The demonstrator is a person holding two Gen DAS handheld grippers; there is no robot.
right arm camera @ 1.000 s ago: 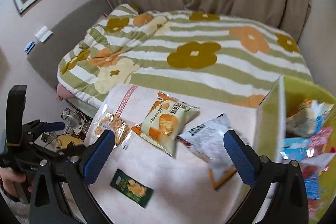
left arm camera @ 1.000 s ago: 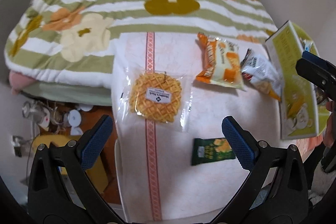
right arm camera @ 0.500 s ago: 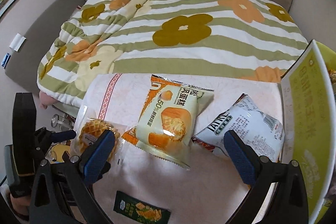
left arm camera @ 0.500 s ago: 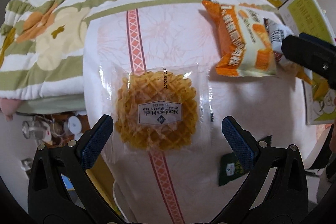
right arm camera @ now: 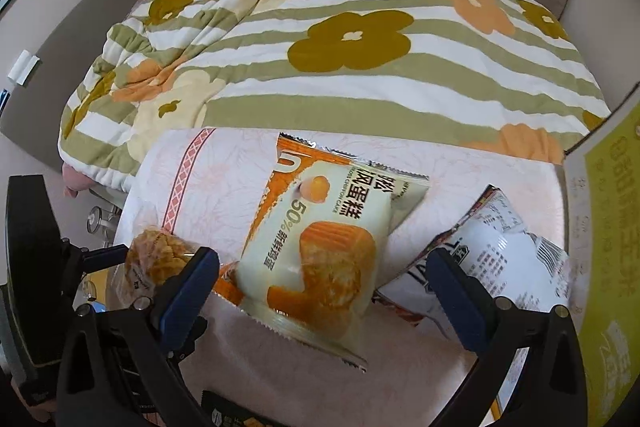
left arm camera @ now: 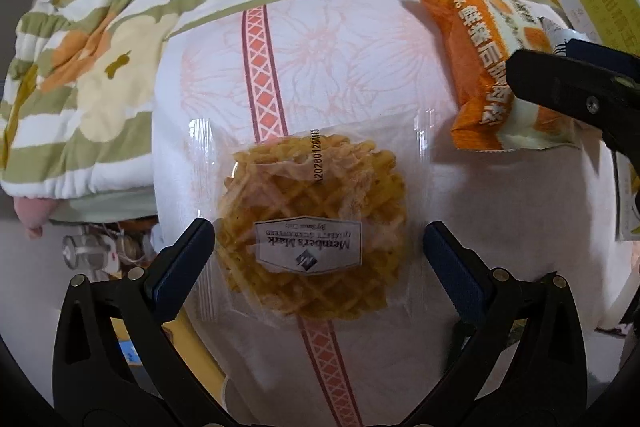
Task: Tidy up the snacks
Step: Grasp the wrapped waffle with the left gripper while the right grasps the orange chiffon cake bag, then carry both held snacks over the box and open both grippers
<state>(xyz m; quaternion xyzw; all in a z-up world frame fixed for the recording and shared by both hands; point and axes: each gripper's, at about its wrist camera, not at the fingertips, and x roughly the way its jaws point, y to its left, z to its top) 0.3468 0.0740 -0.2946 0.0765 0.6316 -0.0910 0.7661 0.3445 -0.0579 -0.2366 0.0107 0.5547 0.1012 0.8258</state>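
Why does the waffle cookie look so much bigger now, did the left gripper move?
Yes. The left gripper has dropped toward the waffle cookie packet, which now sits between its open jaws; the cloth's red stripe looms larger too.

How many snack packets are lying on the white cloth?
4. The waffle packet sits between the left claw's fingers, the chiffon cake packet is in the middle, the white packet lies beside the yellow box, and the dark green packet is nearest. More may be hidden.
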